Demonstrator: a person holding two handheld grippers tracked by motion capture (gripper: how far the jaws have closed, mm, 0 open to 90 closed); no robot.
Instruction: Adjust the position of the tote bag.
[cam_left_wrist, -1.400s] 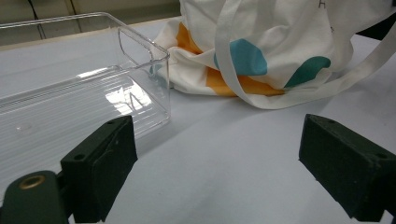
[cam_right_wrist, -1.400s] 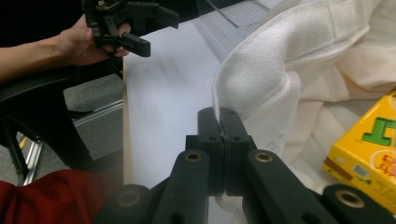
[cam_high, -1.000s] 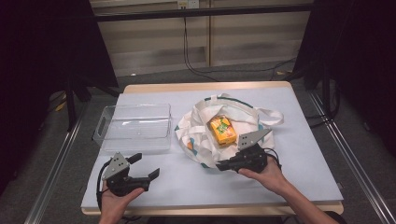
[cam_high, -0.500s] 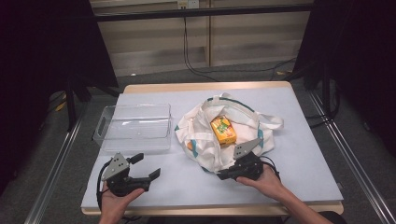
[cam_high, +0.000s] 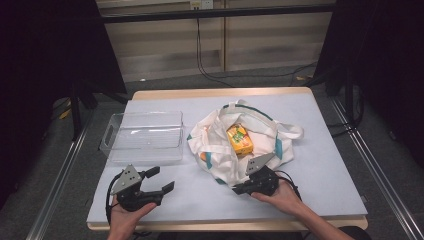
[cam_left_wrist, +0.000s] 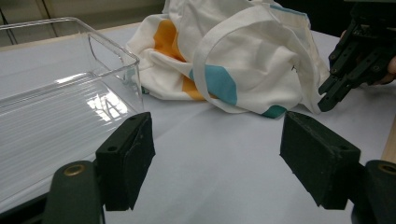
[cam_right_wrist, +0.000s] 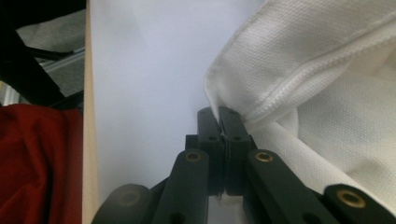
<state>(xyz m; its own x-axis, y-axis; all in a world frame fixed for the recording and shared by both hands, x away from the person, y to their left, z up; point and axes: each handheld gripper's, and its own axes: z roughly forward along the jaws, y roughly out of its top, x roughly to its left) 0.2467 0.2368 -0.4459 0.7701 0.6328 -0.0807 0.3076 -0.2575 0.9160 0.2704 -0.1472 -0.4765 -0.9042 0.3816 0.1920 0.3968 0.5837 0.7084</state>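
Right gripper (cam_high: 239, 189) is clamped fully closed on the near rim of the white cloth tote bag with teal and orange patches (cam_high: 220, 140); the right gripper view shows only a thin fold of hem (cam_right_wrist: 219, 112) caught at the very tips of the jaws.

Left gripper (cam_high: 161, 180) sits left of the bag, on the table's near side. Its jaws stand apart with nothing between them and have just been closing a little. Its own view shows bare tabletop between the pads (cam_left_wrist: 128, 161).

The orange and yellow juice carton (cam_high: 239, 139) lies inside the bag's mouth, toward the far side from the pinched rim. The clear plastic rectangular bin (cam_high: 142, 135) sits just left of the bag.

Risks, as I judge them:
- Tip-only bite on thin fabric. Any pull up or toward the person may slide the hem out of the jaws, and the mouth collapses over the carton.
- A one-sided hold. If the rim gets lifted with the other side unsecured, the whole bag likely drags across the light grey table cover (cam_high: 320, 165) instead of opening.
- The bag's loose handle strap (cam_left_wrist: 205, 56) lies across the fabric on the side facing the left gripper. A reach in from there could snag it, or grab cloth instead of carton.
- The bag is almost touching the bin, so a drag leftward could nudge the bin.
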